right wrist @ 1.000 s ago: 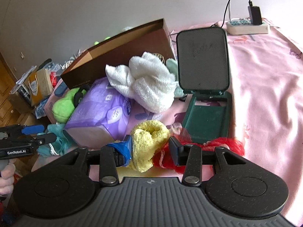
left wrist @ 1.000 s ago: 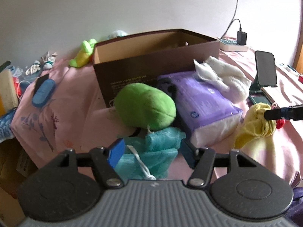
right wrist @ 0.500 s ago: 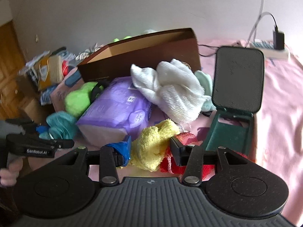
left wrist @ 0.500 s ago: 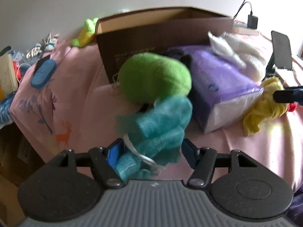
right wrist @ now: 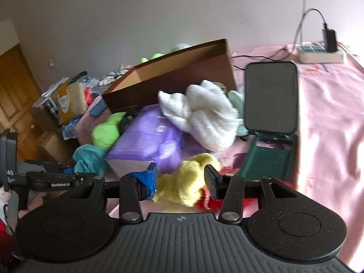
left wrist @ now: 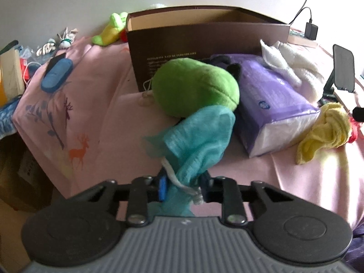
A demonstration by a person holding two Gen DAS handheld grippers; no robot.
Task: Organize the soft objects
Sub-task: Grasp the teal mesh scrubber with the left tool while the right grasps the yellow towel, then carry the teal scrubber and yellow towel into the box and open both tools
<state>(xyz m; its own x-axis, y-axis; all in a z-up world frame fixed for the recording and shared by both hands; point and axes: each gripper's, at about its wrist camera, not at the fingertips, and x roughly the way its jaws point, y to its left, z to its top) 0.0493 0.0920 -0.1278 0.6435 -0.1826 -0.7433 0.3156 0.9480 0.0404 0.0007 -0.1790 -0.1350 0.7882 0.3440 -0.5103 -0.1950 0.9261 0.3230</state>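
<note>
teal cloth [left wrist: 200,141] sits right in the left gripper [left wrist: 183,187], whose jaws are closing on it; the fabric is bunched between the 2 fingers and a white cord [left wrist: 182,182] trails across the pinch. from the gripper the cloth rises toward 12 o'clock, and its rounded top touches the green plush [left wrist: 193,86] just above it. at 1 o'clock of the plush lies the purple tissue pack [left wrist: 273,100], close against it, with the white towel [left wrist: 293,66] draped at its far end. behind them all, at 12 o'clock, stands the brown cardboard box [left wrist: 204,38], open at the top. everything lies on the pink bedsheet [left wrist: 95,104].

over to the right wrist view: the right gripper [right wrist: 180,178] has its fingers standing apart on either side of the yellow cloth [right wrist: 186,179]. whether the pads press on it, the view does not settle. a red tangle [right wrist: 211,202] shows under the yellow cloth at 5 o'clock. a dark green phone stand [right wrist: 270,97] stands open at 1 o'clock of the gripper, and a power strip [right wrist: 320,53] lies farther off at 1 o'clock. the left gripper shows here at 9 o'clock, beside the teal cloth.
</note>
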